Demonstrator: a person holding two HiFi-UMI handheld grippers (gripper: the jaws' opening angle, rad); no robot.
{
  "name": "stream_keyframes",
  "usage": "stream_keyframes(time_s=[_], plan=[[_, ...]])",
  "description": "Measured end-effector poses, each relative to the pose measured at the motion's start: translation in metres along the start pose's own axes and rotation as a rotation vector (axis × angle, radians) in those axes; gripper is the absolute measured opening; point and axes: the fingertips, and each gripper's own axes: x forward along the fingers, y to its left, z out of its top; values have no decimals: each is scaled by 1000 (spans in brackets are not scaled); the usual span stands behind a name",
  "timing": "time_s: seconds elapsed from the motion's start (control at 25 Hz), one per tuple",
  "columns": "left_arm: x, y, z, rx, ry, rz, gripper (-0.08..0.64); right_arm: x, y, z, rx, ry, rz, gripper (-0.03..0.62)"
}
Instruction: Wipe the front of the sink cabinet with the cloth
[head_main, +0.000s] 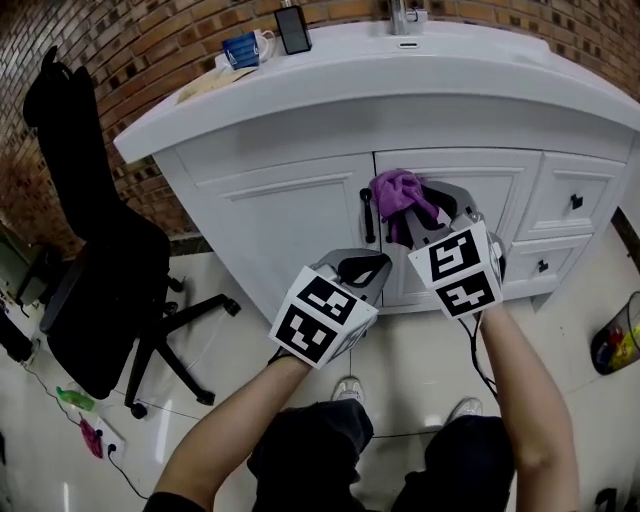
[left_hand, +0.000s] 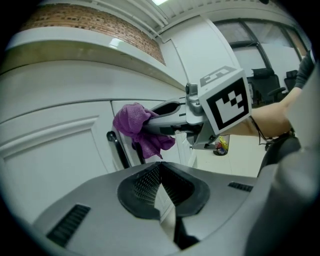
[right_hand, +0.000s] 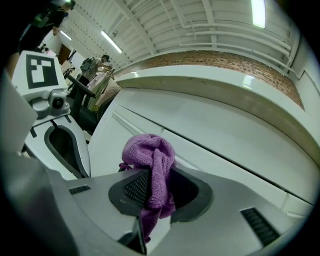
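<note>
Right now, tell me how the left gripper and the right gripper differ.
The right gripper is shut on the purple cloth; the left gripper is shut on nothing. The right gripper is up by the cabinet door handles; the left gripper sits lower, further back. Both face the sink cabinet.

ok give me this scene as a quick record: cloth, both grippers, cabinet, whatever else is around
cloth: purple, bunched, up by the door handles; contact with the door unclear
right gripper: fingers shut on the cloth
left gripper: fingers together, empty, lower and beside the right one
sink cabinet: white, doors closed
countertop: blue mug, dark phone-like object
floor, left side: black office chair
</note>
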Motion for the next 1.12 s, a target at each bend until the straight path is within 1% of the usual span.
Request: stream_keyframes(time_s=[0.12, 0.24, 0.36, 0.48, 0.64, 0.72, 0.84, 1.0, 1.12], plan=[[-11, 5, -13, -10, 10, 20, 5, 1, 10, -8, -16, 8, 1, 89], [-20, 5, -23, -32, 10, 35, 5, 3, 15, -19, -1, 20, 11, 89], [-23, 1, -34, -34, 26, 41, 5, 7, 23, -32, 28, 30, 27, 89], [-25, -3, -36, -32, 23, 49, 5, 7, 31, -46, 55, 42, 46, 89], [-24, -6, -34, -29, 15, 56, 5, 5, 35, -52, 74, 50, 58, 89], [-17, -8, -31, -29, 13, 43, 5, 4, 29, -55, 71, 55, 46, 89], [-5, -14, -25, -7, 9, 9, 5, -1, 10, -65, 64, 74, 9, 89], [19, -19, -14, 16, 7, -38, 5, -15, -27, -89, 84, 110, -54, 89], [41, -32, -3, 35, -2, -90, 5, -33, -54, -111, 101, 145, -111, 89]])
